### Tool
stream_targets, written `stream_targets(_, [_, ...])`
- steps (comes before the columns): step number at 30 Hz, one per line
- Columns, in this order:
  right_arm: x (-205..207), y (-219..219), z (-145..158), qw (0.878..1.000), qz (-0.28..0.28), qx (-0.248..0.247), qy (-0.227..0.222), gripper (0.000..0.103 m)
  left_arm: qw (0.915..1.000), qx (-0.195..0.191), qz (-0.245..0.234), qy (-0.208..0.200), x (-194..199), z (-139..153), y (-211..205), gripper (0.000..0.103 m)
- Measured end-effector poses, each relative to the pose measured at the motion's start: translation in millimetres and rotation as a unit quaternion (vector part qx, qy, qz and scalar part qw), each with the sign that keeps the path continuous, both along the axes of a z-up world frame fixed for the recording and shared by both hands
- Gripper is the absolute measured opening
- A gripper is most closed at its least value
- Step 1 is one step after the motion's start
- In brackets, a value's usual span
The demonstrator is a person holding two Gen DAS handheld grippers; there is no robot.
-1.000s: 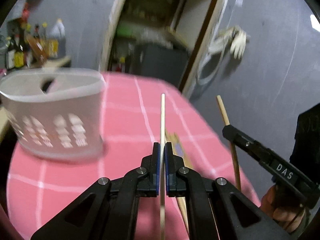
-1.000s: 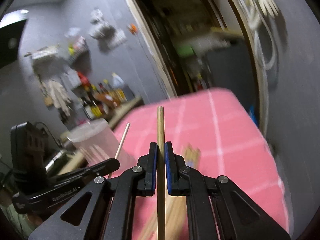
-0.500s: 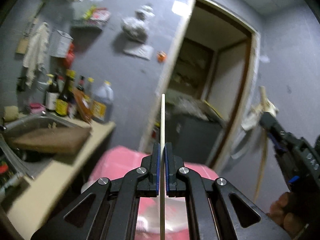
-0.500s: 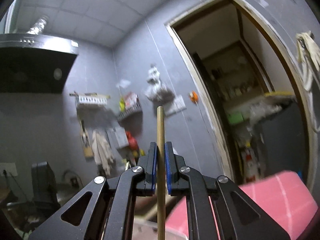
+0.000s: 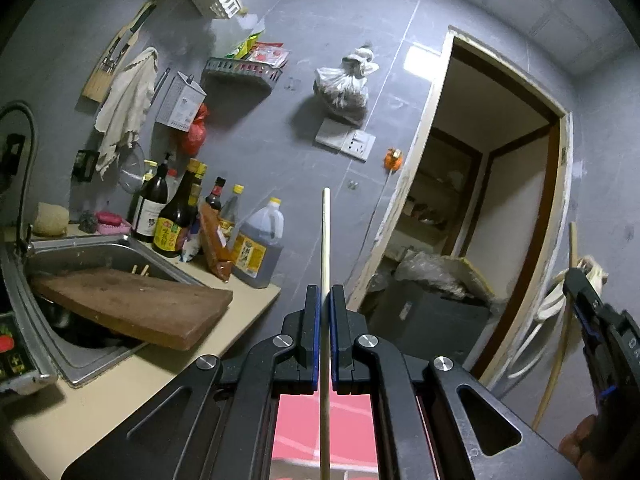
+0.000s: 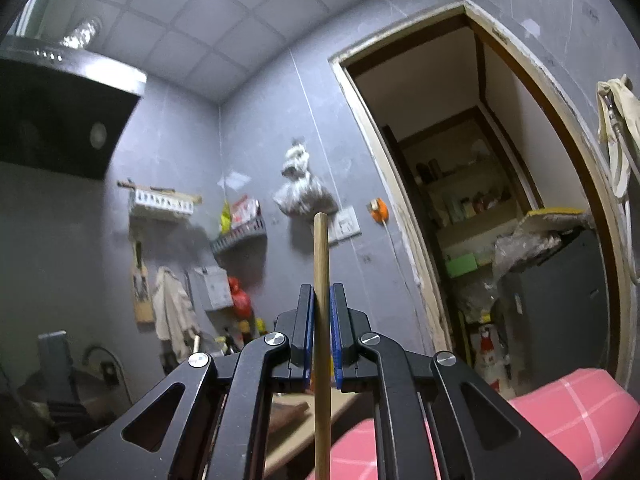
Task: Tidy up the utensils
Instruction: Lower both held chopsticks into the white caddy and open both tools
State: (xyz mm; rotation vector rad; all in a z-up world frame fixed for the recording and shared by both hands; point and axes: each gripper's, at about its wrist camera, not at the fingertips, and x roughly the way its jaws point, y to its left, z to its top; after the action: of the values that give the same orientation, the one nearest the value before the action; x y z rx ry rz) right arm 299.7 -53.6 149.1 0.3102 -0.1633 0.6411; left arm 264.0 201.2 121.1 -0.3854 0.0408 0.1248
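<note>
Left wrist view shows the left gripper (image 5: 325, 292) clamped on a thin pale chopstick (image 5: 325, 240), which runs straight up between the blue-lined jaws and stands out well past their tips, against the grey tiled wall. Below the fingers a strip of the pink checked tablecloth (image 5: 344, 424) shows. To the left lies a steel sink (image 5: 100, 248) with a wooden cutting board (image 5: 132, 304) resting across it, and a row of sauce bottles (image 5: 176, 216) stands on the counter behind. At the far right edge the right gripper (image 5: 576, 280) comes into view, pinching a darker wooden chopstick (image 5: 573, 242).

From the right wrist camera, that right gripper (image 6: 321, 296) is closed tight on the thicker brown chopstick (image 6: 321, 256), which is upright between the jaws with its blunt end above them. An open doorway (image 6: 480, 200) with shelves inside fills the right half, a black range hood (image 6: 56, 120) hangs upper left, and the pink cloth (image 6: 580, 408) sits at the lower right.
</note>
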Motion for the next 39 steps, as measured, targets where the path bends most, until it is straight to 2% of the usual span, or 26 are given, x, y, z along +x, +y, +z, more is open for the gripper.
stream_targets(13, [7.7,4.5,-37.9,0.993,0.014,-0.078,0.086,0.006,0.9981,0.019,-0.017,0.056,-3.7,-38.6,-23.7,0.002])
stream_targets(18, [-0.8,0.0,-44.6,0.989,0.021,-0.103,0.108,0.007,0.9956,0.03,-0.031,0.083,-8.5,-48.2,-34.4,0.002])
stream_targets(26, [-7.6,-5.8,-50.9,0.983,0.015,-0.129,0.132,0.009,0.9899,0.024,-0.061,0.126,-11.9,-53.9,-46.3,0.006])
stream_targets(29, [-6.5,-7.5,-52.9,0.981,0.011,-0.136,0.141,0.024,0.9895,0.022,-0.064,0.128,-15.2,-52.1,-49.5,0.008])
stream_targets(33, [-8.2,-13.7,-53.9,0.98,0.006,-0.134,0.145,0.029,0.9904,0.016,-0.066,0.121,-21.4,-46.4,-50.7,0.027])
stream_targets(35, [-11.0,-18.2,-53.3,0.981,0.003,-0.134,0.142,0.036,0.991,0.014,-0.067,0.115,-25.0,-42.3,-52.3,0.029])
stream_targets(37, [-16.9,-25.4,-52.0,0.982,-0.002,-0.13,0.136,0.047,0.9914,0.018,-0.068,0.111,-28.9,-38.2,-55.7,0.031])
stream_targets(39, [-23.3,-33.0,-49.5,0.984,-0.01,-0.126,0.129,0.053,0.9922,0.023,-0.07,0.101,-34.7,-34.1,-61.3,0.042])
